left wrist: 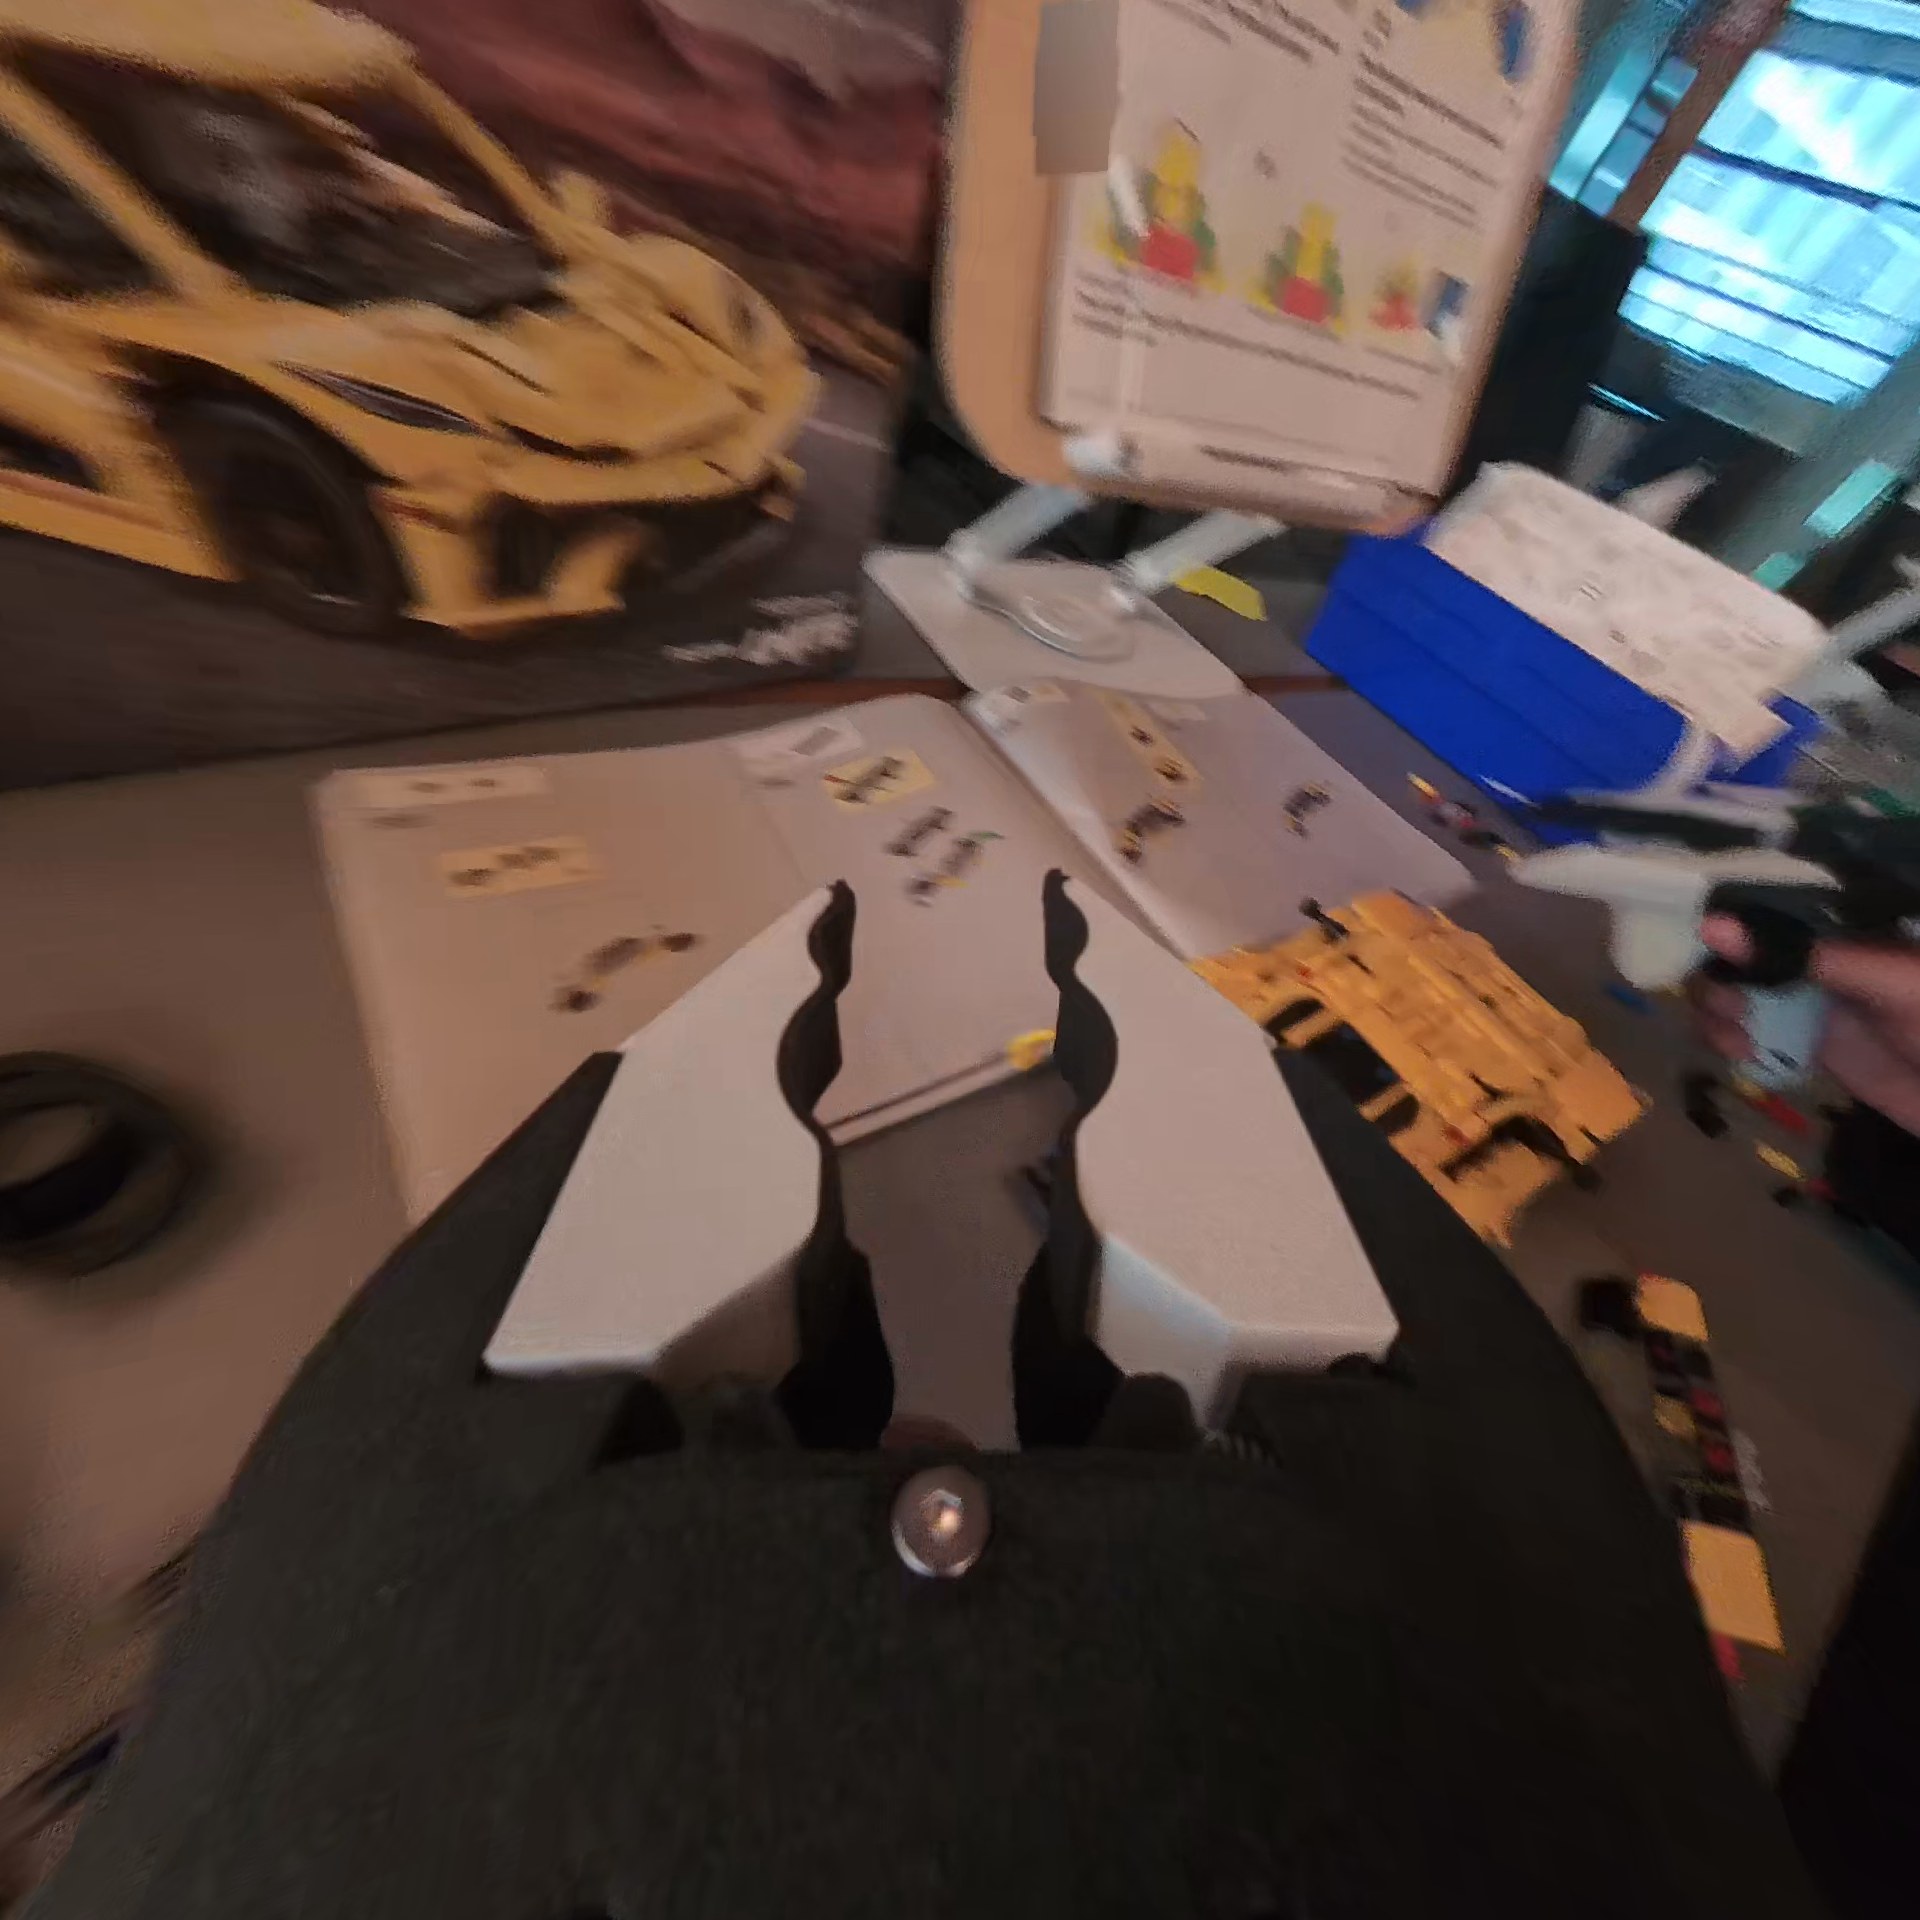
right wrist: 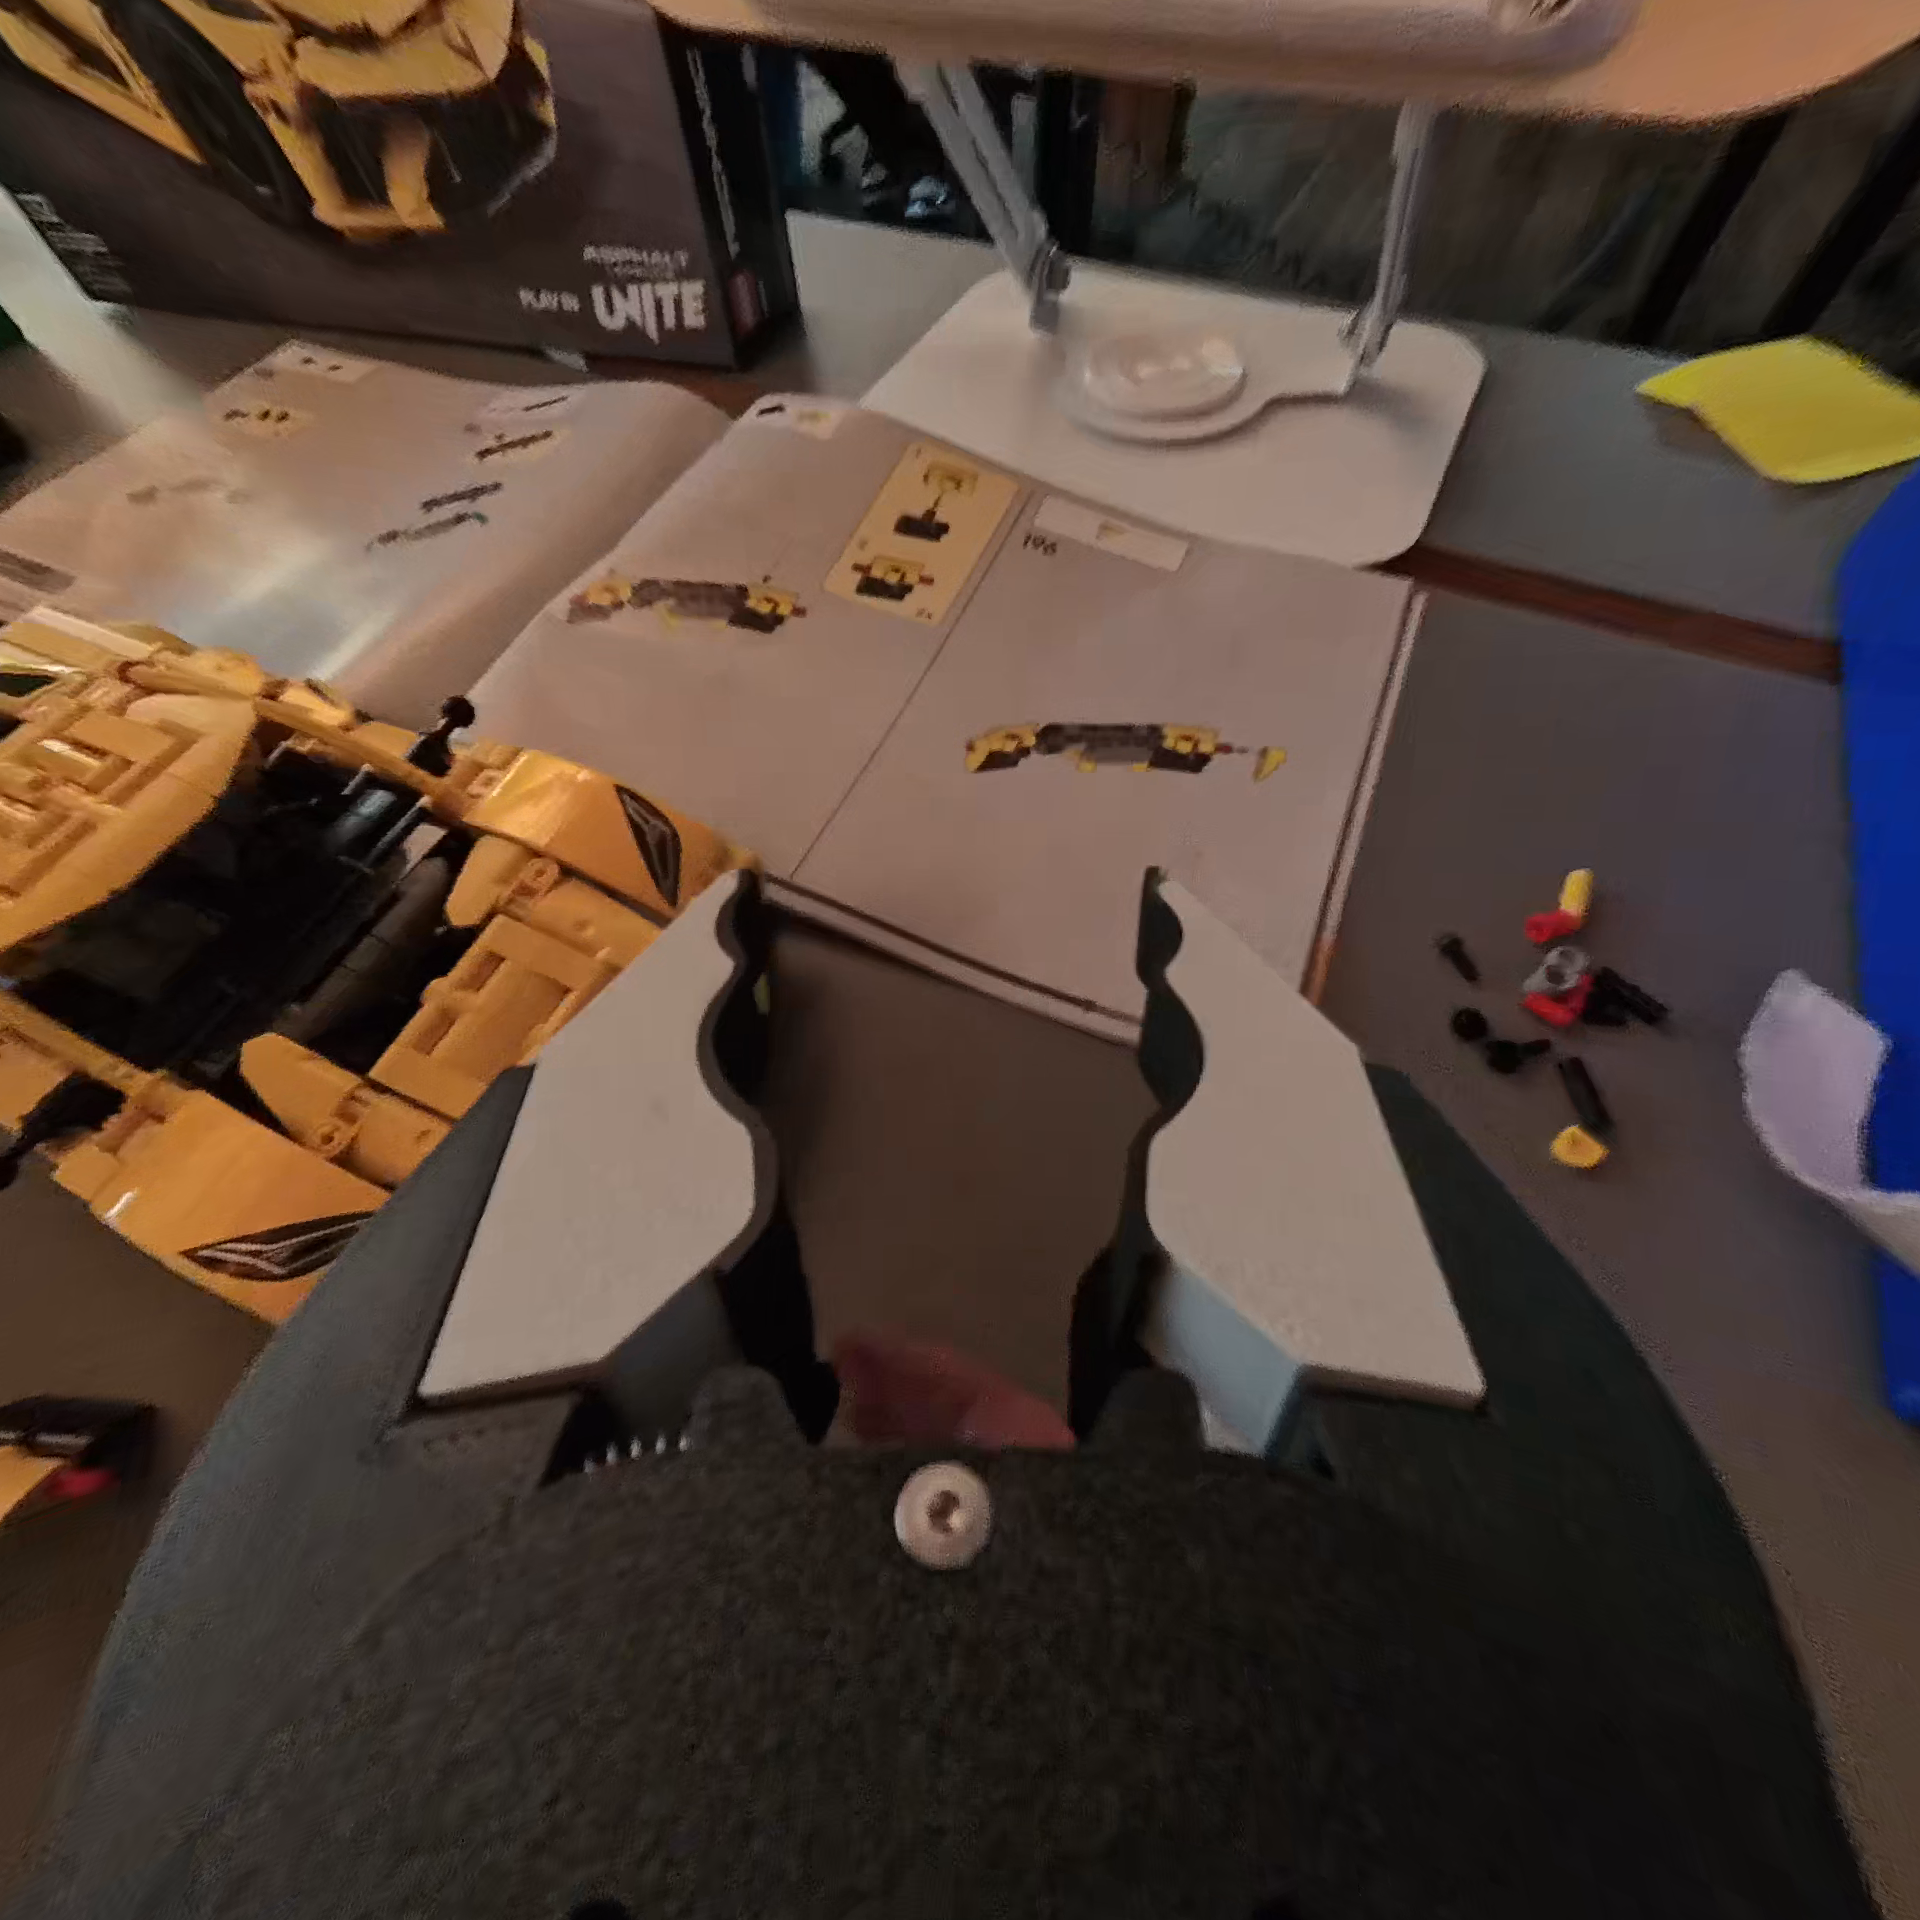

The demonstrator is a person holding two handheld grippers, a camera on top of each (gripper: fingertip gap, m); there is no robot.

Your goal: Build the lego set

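Nearing completion, the yellow car (right wrist: 312, 935) is sitting at nine o'clock; loose pieces (right wrist: 1548, 997) at three o'clock are waiting, while the left gripper (left wrist: 948, 894) and right gripper (right wrist: 945, 883) are both gaping empty.

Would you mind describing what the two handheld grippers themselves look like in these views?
Both look alike. The left gripper and the right gripper each have two pale grey, wedge-shaped fingers lined with black wavy-edged pads, set in a broad, rough-textured black body with one silver screw at its centre. No cables or sleeves show.
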